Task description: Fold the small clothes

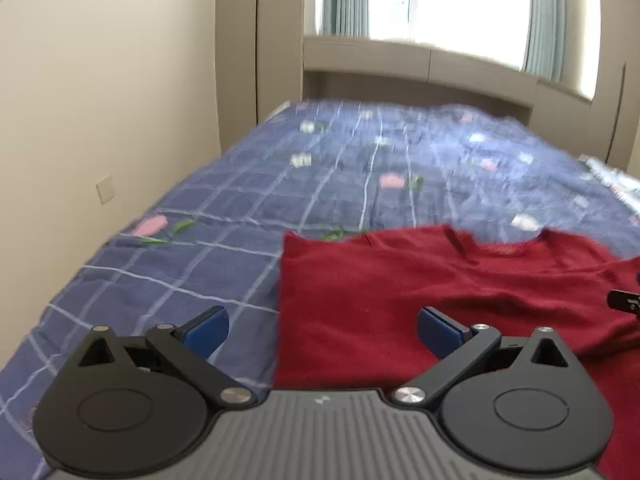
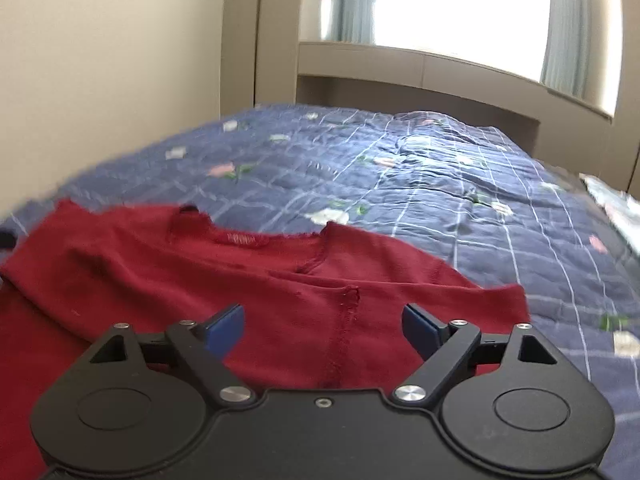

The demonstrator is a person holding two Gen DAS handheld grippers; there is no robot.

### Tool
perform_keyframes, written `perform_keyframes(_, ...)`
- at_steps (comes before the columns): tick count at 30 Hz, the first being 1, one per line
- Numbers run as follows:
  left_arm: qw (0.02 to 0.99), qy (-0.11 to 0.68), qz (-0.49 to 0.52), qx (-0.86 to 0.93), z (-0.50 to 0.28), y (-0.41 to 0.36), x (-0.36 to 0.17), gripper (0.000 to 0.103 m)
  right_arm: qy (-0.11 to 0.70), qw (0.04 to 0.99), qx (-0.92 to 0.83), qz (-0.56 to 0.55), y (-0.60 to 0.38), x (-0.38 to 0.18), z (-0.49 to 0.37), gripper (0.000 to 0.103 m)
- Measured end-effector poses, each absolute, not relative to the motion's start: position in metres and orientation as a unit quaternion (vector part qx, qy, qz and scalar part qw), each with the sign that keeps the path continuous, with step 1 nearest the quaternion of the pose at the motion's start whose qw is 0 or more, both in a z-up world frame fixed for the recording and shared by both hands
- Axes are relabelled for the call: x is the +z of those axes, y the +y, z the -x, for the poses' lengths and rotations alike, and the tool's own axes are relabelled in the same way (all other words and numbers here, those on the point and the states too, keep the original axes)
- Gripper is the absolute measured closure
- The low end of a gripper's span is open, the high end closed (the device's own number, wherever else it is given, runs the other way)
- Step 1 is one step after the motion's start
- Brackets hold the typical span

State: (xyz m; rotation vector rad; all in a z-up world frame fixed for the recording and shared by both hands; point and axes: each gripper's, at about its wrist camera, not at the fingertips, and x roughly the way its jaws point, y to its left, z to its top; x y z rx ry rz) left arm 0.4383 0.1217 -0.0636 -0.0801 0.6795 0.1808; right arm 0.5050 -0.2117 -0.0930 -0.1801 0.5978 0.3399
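A dark red knit top lies spread on a blue checked bedspread, neckline toward the far end of the bed. My left gripper is open and empty, just above the top's left edge. In the right wrist view the same top fills the near left, with its neckline and label ahead. My right gripper is open and empty, over a stitched seam near the top's right side. A black part of the right gripper shows at the right edge of the left wrist view.
The bedspread stretches far ahead and to the right. A cream wall with a socket runs along the bed's left side. A headboard shelf and a bright window stand at the far end.
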Motion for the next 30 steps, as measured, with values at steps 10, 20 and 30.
perform_keyframes(10, 0.918, 0.371, 0.009, 0.139, -0.465, 0.111, -0.096, 0.000, 0.284, 0.942, 0.114, 0.141, -0.220, -0.103, -0.510, 0.008)
perform_keyframes(20, 0.913, 0.381, 0.028, 0.141, -0.451, 0.120, -0.087, 0.000, 0.284, 0.944, 0.100, 0.135, -0.235, -0.093, -0.493, 0.001)
perform_keyframes(30, 0.915, 0.388, 0.045, 0.100, -0.364, 0.097, -0.071, 0.000, 0.309, 0.940, 0.114, 0.086, -0.248, -0.059, -0.395, 0.001)
